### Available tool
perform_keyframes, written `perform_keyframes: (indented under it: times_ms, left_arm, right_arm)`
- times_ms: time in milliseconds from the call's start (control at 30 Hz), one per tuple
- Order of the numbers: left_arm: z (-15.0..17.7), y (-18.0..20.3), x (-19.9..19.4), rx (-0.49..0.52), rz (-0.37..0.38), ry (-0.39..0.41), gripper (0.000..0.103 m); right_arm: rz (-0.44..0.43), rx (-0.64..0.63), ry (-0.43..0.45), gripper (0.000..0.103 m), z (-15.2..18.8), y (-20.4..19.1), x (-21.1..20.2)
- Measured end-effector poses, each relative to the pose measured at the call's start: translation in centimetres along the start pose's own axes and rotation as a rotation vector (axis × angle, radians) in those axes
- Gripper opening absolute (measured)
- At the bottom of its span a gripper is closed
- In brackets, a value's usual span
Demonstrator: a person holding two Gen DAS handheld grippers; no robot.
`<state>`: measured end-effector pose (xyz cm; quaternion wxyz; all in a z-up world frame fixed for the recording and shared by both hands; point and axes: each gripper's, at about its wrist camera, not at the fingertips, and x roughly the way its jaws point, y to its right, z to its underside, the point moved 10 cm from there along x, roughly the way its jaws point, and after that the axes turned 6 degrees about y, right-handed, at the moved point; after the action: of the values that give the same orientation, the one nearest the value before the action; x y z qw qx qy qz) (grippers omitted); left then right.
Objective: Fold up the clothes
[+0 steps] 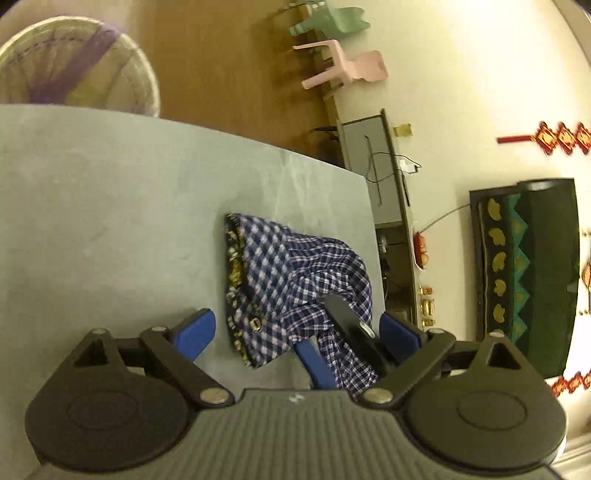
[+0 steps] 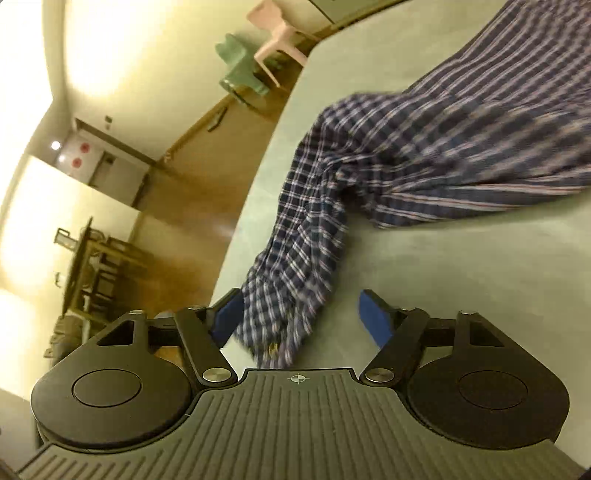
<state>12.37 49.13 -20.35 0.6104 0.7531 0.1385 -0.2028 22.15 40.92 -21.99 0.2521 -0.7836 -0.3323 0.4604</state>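
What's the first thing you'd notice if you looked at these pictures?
The blue checked garment lies crumpled near the corner of the grey table, with one end running between the right gripper and its open jaws. Behind the table, a pink chair and a green chair stand on the wooden floor by the wall.

Looking like a home living room: wooden floor (image 1: 229, 66), pale walls, small pink chair (image 1: 343, 64) and green chair (image 1: 332, 18) standing by the wall, red hanging ornaments (image 1: 561, 138), a low cabinet (image 1: 373, 166) trailing cables, dining table with chairs (image 2: 85, 273) showing farther off, grey bench (image 1: 110, 206) filling the foreground.
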Motion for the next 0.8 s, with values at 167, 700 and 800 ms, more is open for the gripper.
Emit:
perform_keyframes:
  times_ms: [167, 700, 800]
  left_arm:
    - [-0.7, 0.7, 0.2, -0.029, 0.039, 0.08, 0.098]
    - [0.6, 6.4, -1.4, 0.378, 0.041, 0.207, 0.009]
    - [5.3, 11.7, -1.9, 0.816, 0.02, 0.248, 0.009]
  right_arm:
    - [-0.113, 0.1, 0.029, 0.0, 0.1, -1.8, 2.9]
    - [-0.099, 0.195, 0.089, 0.009, 3.9, 1.1, -5.4]
    - [-0.017, 0.168, 0.181, 0.046, 2.4, 2.9, -10.3]
